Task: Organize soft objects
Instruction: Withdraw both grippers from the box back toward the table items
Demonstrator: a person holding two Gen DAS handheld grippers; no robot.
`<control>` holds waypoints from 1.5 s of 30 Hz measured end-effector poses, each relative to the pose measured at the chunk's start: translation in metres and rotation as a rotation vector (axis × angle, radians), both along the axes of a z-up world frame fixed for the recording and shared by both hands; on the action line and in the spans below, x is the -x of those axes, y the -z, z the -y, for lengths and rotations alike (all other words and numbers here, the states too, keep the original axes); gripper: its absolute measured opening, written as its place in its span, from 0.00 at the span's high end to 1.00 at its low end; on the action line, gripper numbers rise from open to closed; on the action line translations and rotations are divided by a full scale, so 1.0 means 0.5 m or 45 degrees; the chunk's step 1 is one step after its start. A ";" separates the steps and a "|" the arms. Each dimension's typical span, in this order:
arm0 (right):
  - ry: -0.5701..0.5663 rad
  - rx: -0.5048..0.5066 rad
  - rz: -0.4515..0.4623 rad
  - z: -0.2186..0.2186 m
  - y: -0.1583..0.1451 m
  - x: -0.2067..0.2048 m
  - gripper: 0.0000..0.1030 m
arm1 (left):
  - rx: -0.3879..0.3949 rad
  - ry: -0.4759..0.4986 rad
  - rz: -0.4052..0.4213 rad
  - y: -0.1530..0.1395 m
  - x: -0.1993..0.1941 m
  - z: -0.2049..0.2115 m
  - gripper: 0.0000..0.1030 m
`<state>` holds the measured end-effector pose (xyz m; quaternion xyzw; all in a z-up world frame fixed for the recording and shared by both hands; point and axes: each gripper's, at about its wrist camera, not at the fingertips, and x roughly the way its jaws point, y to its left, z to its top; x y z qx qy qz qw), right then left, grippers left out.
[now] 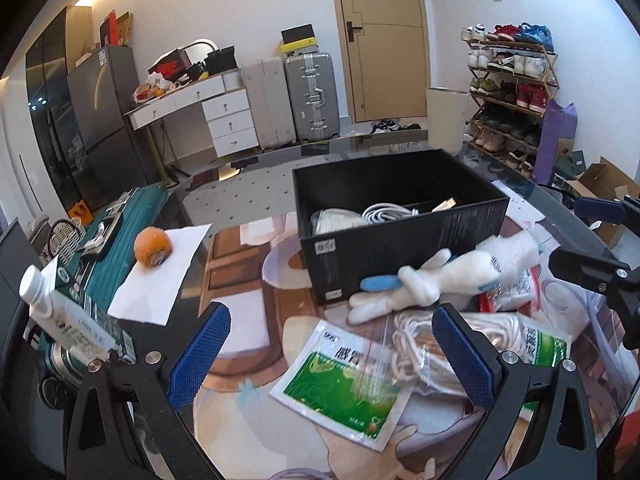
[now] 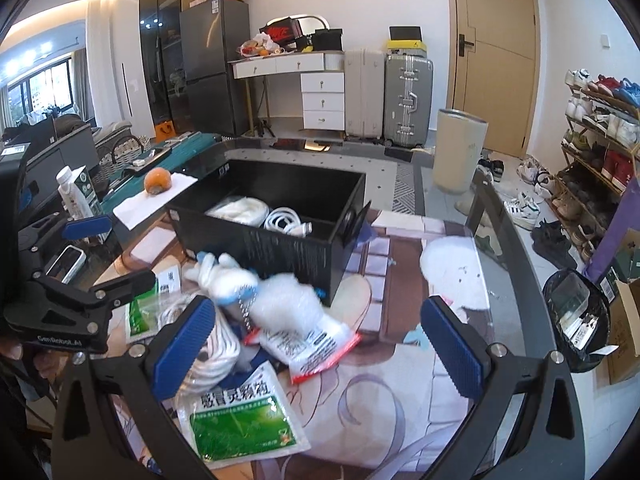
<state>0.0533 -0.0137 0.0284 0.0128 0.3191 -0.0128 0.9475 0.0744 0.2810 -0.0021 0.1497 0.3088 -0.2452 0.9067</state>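
Lying against black box [image 1: 400, 216], white plush rabbit [image 1: 424, 284], blue ear, both claws apart

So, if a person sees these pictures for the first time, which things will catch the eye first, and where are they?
The black box stands open in the middle of the table, with white cords inside. In front of it lies a heap of soft things: a white plush toy, a coil of white rope and green medicine packets. To the left, an orange fruit rests on a white sheet of paper, and both grippers hang open over the heap.
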 end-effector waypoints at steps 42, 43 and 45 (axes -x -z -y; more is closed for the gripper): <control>-0.364 0.055 -0.308 -0.067 0.093 0.028 0.00 | -0.034 0.116 -0.121 0.045 -0.002 -0.039 0.01; -0.380 0.050 -0.307 -0.069 0.092 0.031 0.00 | -0.037 0.118 -0.122 0.045 -0.003 -0.039 0.01; -0.410 0.044 -0.318 -0.073 0.095 0.034 0.00 | -0.039 0.118 -0.121 0.046 -0.001 -0.039 0.01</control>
